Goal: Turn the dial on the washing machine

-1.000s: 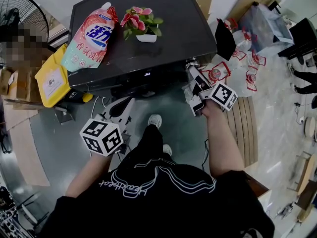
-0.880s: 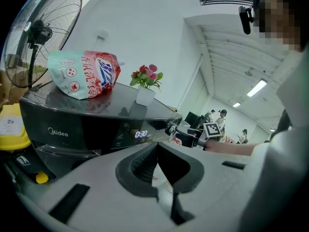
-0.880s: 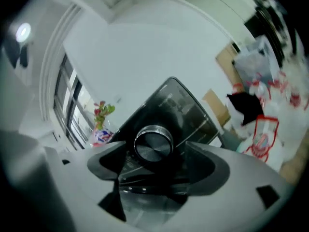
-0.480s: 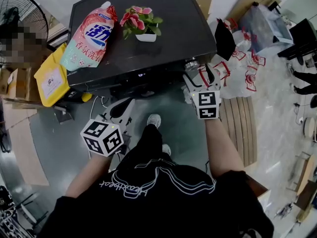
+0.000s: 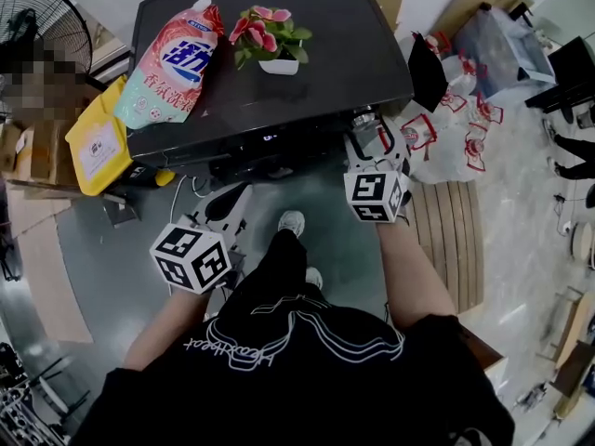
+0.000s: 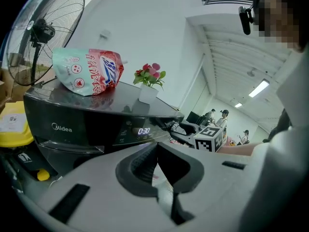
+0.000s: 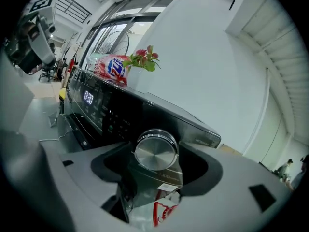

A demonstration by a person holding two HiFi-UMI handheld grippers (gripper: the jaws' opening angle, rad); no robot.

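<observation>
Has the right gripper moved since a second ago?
Yes: right gripper rolled, its cube swinging left beneath the washing machine's corner; jaws just closing slightly, dial between them.

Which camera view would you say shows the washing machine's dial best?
The right gripper view: the dial sits large and centred. The head view gives only a sliver at the machine's corner; the left gripper view doesn't show it clearly.

A smooth grey floor (image 5: 102, 249) spread below, giving way on the right to a paler marbled floor strip (image 5: 521, 184), where a slatted wooden board (image 5: 451, 240) lay. White walls (image 6: 159, 37) rose to a ceiling with a strip light (image 6: 259, 88). A pedestal fan (image 5: 46, 17) stood at the left, beside what seemed to be cardboard boxes (image 5: 23, 156). Tall windows (image 7: 111, 23) let in daylight.
</observation>
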